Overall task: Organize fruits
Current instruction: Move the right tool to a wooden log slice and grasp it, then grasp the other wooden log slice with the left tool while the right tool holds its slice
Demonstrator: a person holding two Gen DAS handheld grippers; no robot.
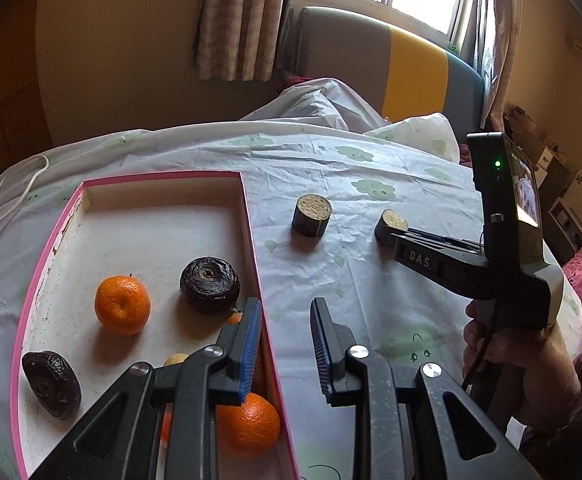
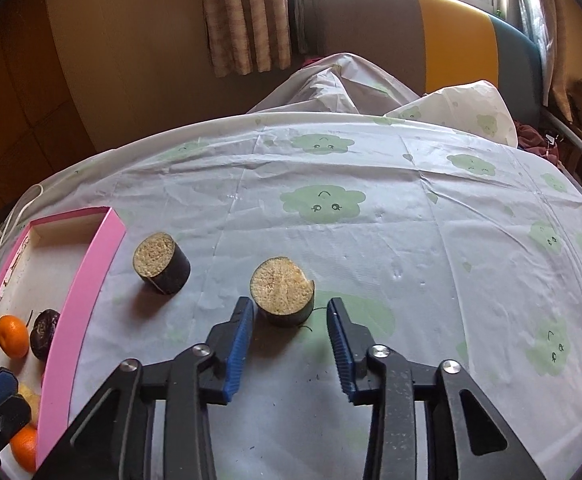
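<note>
Two short dark-skinned cane pieces with tan cut tops stand on the cloth. My right gripper [image 2: 289, 305] is open, its tips flanking the nearer piece [image 2: 281, 280]; the left pad touches it and a slit shows at the right pad. The other piece [image 2: 161, 264] stands left of it, near the pink-rimmed box [image 2: 91, 280]. In the left wrist view the box [image 1: 253, 248] holds two mandarins [image 1: 122, 304] [image 1: 249, 426] and two dark wrinkled fruits [image 1: 210, 286] [image 1: 51, 382]. My left gripper [image 1: 287, 305] hangs over the box's right rim, jaws drawn close and empty.
A white tablecloth [image 2: 411, 240] with green cloud prints covers the round table. A white cable [image 1: 11, 196] lies at its far left edge. A hand [image 1: 503, 356] holds the right gripper's handle. Draped chairs stand behind the table.
</note>
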